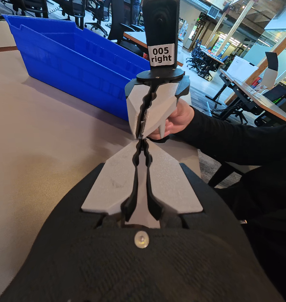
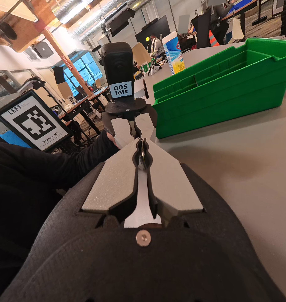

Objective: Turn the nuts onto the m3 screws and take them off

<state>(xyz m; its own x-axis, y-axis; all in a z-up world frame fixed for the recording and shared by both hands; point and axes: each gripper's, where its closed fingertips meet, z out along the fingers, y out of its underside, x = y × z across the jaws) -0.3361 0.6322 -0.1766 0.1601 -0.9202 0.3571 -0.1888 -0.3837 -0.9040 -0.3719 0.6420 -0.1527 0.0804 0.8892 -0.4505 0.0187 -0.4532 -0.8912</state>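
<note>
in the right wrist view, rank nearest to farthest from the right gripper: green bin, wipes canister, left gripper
1. left gripper, straight ahead, tips almost meeting the right gripper
2. green bin, ahead to the right on the table
3. wipes canister, behind the bin's left end

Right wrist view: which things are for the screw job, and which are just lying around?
For the job: right tool, shut on a thin screw; left tool, meeting it tip to tip.

Just lying about: green bin, untouched; wipes tub; framed sign.
</note>
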